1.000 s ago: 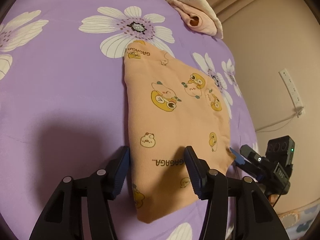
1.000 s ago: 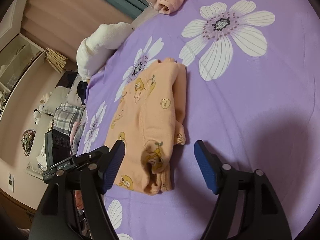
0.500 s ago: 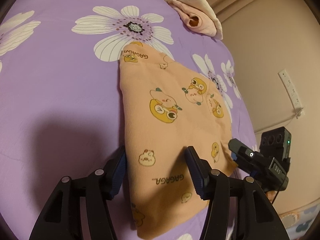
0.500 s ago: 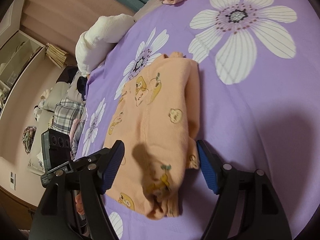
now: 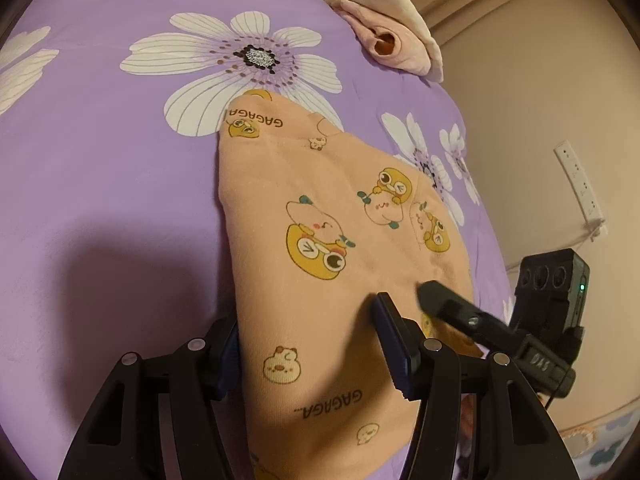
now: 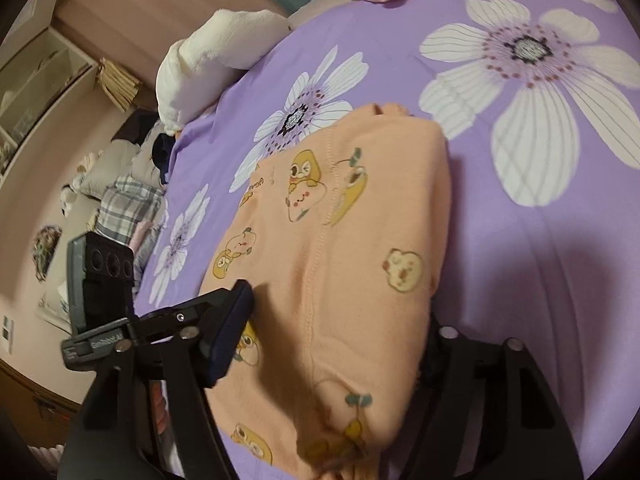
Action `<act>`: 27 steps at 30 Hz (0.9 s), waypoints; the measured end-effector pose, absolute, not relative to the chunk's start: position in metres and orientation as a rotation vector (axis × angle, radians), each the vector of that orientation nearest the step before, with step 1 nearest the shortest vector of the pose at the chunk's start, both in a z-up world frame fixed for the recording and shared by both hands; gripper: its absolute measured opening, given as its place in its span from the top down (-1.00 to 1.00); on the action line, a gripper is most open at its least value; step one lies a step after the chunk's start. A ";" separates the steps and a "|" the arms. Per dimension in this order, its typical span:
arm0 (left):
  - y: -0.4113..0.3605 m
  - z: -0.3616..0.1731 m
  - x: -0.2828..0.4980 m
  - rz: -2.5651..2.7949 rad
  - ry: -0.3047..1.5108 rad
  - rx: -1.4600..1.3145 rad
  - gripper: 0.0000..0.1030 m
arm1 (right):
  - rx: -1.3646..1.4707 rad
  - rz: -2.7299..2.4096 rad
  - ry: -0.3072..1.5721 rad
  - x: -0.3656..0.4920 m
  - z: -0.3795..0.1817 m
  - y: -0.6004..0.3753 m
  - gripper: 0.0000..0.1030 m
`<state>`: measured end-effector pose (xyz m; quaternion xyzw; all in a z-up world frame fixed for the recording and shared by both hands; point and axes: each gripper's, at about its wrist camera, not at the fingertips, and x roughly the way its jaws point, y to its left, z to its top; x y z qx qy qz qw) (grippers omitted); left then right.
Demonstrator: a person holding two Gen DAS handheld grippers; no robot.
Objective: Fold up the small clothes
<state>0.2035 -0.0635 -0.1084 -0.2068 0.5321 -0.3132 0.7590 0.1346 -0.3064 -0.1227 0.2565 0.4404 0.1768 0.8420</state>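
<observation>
**Both grippers straddle the near end of the folded peach garment**

The small peach-orange knit garment [image 5: 320, 264], printed with yellow cartoon ducks and the word "GAGAGA", lies folded on the purple bedspread with large white flowers [image 5: 120, 160]. In the left wrist view it narrows toward its far end, which rests on the petals of one big flower; its near end runs under the camera.

The left gripper [image 5: 308, 344] has its jaws apart, one on either side of the garment's near end: the left finger sits at the cloth's left edge, the right finger lies over the cloth further in. Whether the pads press on the cloth cannot be told.

The right gripper [image 6: 332, 332] also straddles the garment from its own side. Its jaws have just been closing with the cloth between them. The left finger [image 6: 228, 336] lies on the fabric; the right finger is partly hidden behind the raised folded edge, so a firm pinch cannot be confirmed. In the left wrist view the right gripper's black fingertip rests on the cloth just beside the left gripper's right finger.

Further out, a rolled pale pink cloth [image 5: 384, 40] lies at the far edge of the bed. The right wrist view shows a fluffy white pillow [image 6: 216, 56] at the bed's side, with plaid fabric [image 6: 128, 208] beyond. A white power strip [image 5: 580, 184] hangs on the beige wall.
</observation>
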 end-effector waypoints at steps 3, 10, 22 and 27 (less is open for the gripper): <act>-0.065 -0.108 0.203 -0.679 1.152 -0.443 -0.12 | 0.505 0.360 0.922 0.138 -0.121 -0.300 0.07; -0.069 -0.103 0.199 -0.662 1.123 -0.399 0.08 | 0.414 0.326 0.875 0.134 -0.107 -0.291 0.51; -0.047 -0.081 0.189 -0.643 1.050 -0.402 0.36 | 0.273 0.378 0.764 0.124 -0.066 -0.249 0.57; -0.027 -0.067 0.185 -0.624 1.012 -0.404 0.36 | 0.262 0.406 0.736 0.127 -0.054 -0.233 0.57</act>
